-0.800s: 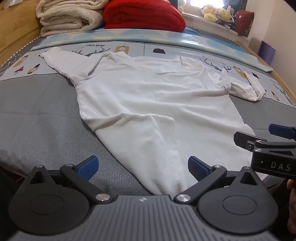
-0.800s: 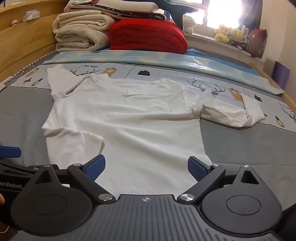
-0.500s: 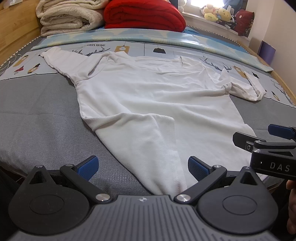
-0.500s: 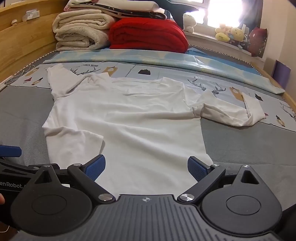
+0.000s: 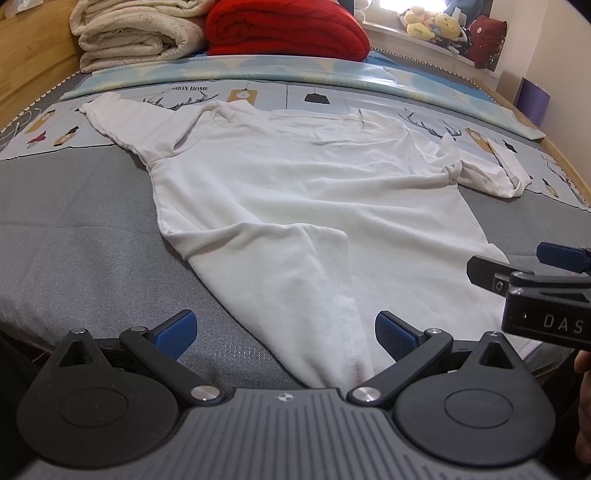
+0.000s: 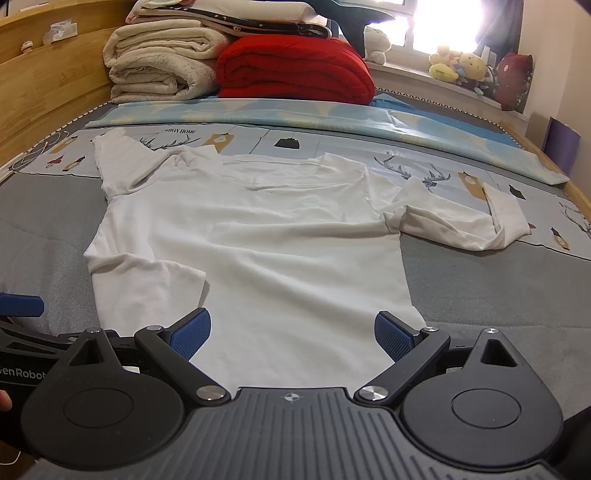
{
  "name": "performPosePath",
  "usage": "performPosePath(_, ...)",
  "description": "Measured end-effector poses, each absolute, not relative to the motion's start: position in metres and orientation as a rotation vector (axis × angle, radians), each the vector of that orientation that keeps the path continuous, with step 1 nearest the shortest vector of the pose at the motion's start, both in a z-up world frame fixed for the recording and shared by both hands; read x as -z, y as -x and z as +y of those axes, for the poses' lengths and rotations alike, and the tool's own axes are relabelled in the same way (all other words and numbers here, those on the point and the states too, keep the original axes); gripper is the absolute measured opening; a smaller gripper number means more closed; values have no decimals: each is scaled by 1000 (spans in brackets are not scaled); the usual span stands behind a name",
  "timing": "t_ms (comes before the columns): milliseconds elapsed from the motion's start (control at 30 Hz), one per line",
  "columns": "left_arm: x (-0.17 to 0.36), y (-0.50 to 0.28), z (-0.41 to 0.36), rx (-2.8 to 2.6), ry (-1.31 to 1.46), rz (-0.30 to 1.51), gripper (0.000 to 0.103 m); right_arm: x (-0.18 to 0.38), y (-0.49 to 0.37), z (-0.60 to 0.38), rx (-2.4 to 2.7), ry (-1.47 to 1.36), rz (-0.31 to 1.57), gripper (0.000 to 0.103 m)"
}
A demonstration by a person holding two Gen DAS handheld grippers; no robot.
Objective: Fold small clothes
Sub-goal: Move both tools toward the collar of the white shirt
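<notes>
Left claw point(image 5: 283, 332) stood with its blue pads wide apart, nothing between them pressed; the near hem of the white shirt point(image 5: 314, 206) lay just beyond and under the gap, untouched as far as could be seen. Shirt was spread on the bed point(image 5: 74, 221), collar toward the red blanket point(image 5: 284, 29), one sleeve folded across the body on the side away from the right claw point(image 5: 524, 273), which showed at the frame edge beside the shirt's hem.

Right wrist view: right claw point(image 6: 291, 336) likewise gaped fully, empty, poised over the shirt point(image 6: 266, 236) hem. Far sleeve lay crumpled, pointing away from the red blanket point(image 6: 295, 70).

Judgement: fabric light, limp, non-fragile; best pinched at hem corners or shoulder seams.
</notes>
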State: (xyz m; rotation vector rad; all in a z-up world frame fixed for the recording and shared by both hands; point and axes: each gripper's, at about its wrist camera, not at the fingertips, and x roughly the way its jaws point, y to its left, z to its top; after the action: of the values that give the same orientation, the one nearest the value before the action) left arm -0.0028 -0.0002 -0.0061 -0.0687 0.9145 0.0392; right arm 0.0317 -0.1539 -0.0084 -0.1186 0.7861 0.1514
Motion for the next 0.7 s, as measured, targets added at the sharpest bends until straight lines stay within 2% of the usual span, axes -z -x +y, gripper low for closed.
performPosePath(100,5,4,0,-52,56,898,103,7,-32,-156,-148,109,780,94)
performPosePath(233,-2,2,-1,-66,39,866,103,6,-33,-157,-136,101,775,85)
performPosePath(367,-10,4,-2,-81,15,805,99,3,-34,-157,-142,91,755,62)
performPosePath(400,-13,4,0,-87,7,789,99,2,-34,-157,-145,86,749,59)
performPosePath(500,-19,2,3,-69,19,768,98,-1,-36,-157,-151,71,729,58)
performPosePath(533,-17,0,3,-55,25,815,97,-2,-36,-156,-153,66,722,58)
performPosePath(600,-16,-2,0,-46,4,831,84,-3,-38,-156,-163,46,713,60)
performPosePath(700,-13,-7,-6,-51,-20,853,80,-3,-41,-154,-188,17,722,62)
